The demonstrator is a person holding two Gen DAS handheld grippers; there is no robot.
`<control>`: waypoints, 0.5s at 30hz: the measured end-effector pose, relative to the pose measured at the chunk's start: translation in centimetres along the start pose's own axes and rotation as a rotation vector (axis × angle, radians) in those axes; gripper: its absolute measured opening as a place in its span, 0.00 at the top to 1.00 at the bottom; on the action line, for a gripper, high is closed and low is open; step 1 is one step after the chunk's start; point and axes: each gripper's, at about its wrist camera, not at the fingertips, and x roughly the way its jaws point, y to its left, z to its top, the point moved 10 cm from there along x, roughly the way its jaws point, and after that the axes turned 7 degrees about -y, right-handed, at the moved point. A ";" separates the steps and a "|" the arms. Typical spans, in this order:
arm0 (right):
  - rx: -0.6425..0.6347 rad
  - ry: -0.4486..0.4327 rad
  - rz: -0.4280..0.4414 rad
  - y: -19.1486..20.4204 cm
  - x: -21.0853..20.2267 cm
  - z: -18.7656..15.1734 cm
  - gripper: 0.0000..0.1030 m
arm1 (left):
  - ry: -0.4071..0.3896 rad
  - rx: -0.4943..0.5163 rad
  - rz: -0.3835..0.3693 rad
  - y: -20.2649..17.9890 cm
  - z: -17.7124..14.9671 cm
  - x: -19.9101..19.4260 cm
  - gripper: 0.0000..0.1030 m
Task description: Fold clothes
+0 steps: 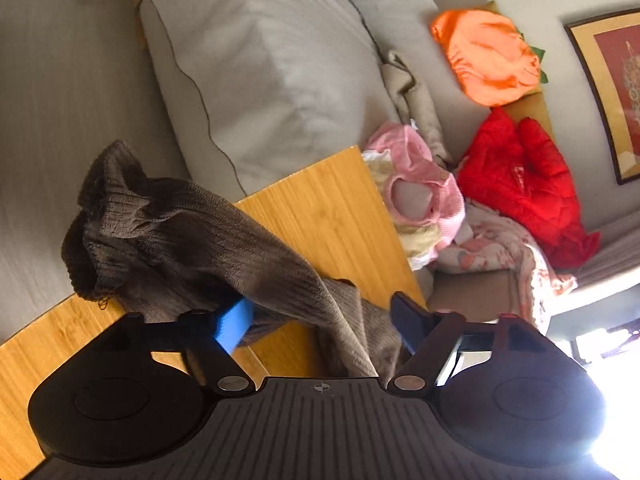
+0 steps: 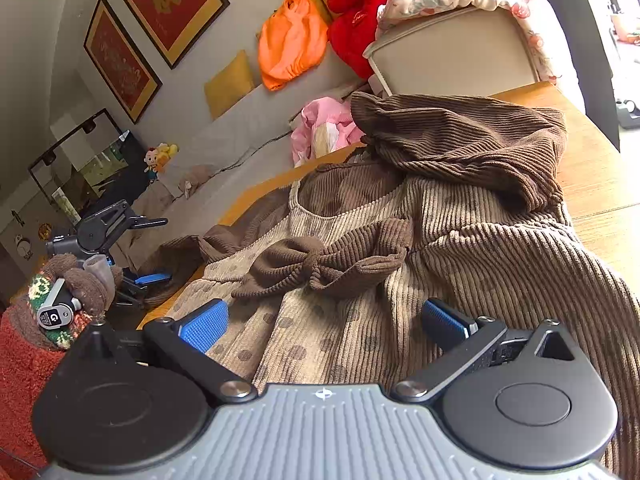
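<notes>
A brown and beige ribbed garment (image 2: pixel 400 216) with a brown bow (image 2: pixel 320 260) lies spread on the wooden table (image 2: pixel 600 184). My right gripper (image 2: pixel 324 320) hovers open just above its dotted beige front, with nothing between the pads. In the left wrist view a brown ribbed sleeve (image 1: pixel 192 232) runs from its cuff at the table's edge down between the jaws of my left gripper (image 1: pixel 320 312). The jaws stand apart; the cloth lies against the blue pad (image 1: pixel 236 324) and is not pinched. The left gripper (image 2: pixel 140 284) also shows at the table's left edge, held by a gloved hand (image 2: pixel 76 280).
A grey sofa (image 1: pixel 260 60) lies beyond the table and holds an orange garment (image 1: pixel 488 56), a red jacket (image 1: pixel 524 180), a pink piece (image 1: pixel 416 176) and a floral blanket (image 1: pixel 508 248). Framed pictures (image 2: pixel 160 4) hang on the wall.
</notes>
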 end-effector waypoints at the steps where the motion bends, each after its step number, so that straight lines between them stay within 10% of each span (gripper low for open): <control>1: 0.001 0.000 0.001 0.0 0.0 0.0 0.00 | -0.013 0.010 0.006 0.2 0.2 0.3 0.37; 6: 0.009 -0.004 0.005 0.0 -0.1 0.0 0.00 | -0.167 0.206 0.075 -0.4 1.3 0.6 0.84; 15: -0.001 0.002 0.003 0.0 -0.1 -0.2 0.00 | -0.504 0.969 -0.055 -13.3 -5.4 -3.8 0.88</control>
